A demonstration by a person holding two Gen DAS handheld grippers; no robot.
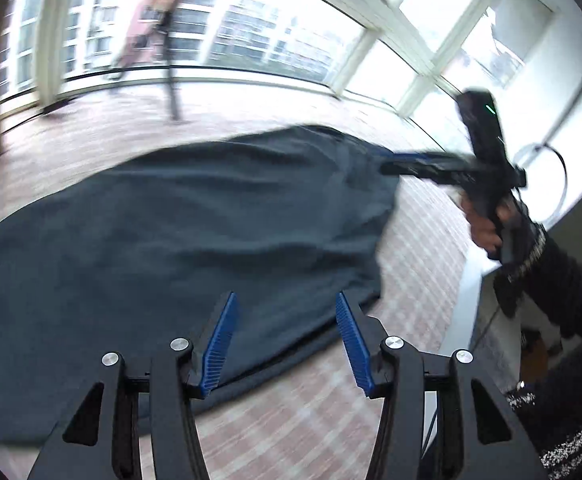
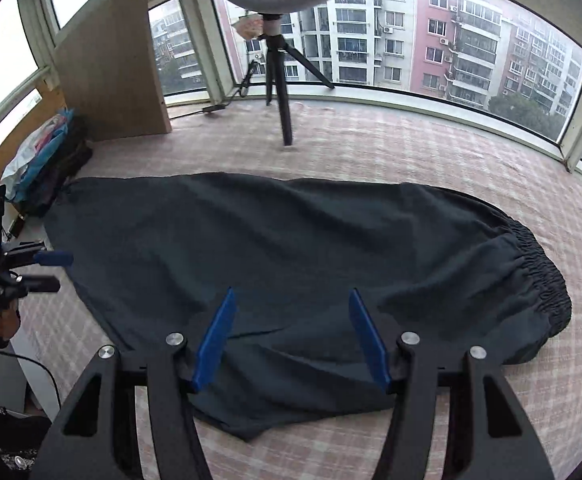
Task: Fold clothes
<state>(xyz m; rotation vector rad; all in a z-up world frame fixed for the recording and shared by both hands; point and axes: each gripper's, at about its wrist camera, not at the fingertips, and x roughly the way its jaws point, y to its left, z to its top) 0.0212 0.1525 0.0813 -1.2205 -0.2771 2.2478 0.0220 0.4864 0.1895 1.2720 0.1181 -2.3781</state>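
The dark trousers [image 2: 291, 272] lie flat on the checked cover [image 2: 411, 152]. The right gripper [image 2: 291, 340] hangs wide open above their near edge, and the left gripper [image 1: 285, 340] too; both hold nothing.

Bright window [image 2: 431, 32] daylight; left view motion-blurred, edges fisheye-bent.

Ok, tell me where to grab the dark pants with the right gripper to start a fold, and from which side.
Take the gathered elastic waistband at the right end of the dark pants. It is the thickest edge and bulges above the checked cover. Come in from the right, low, with the open right gripper, one finger sliding under the band.
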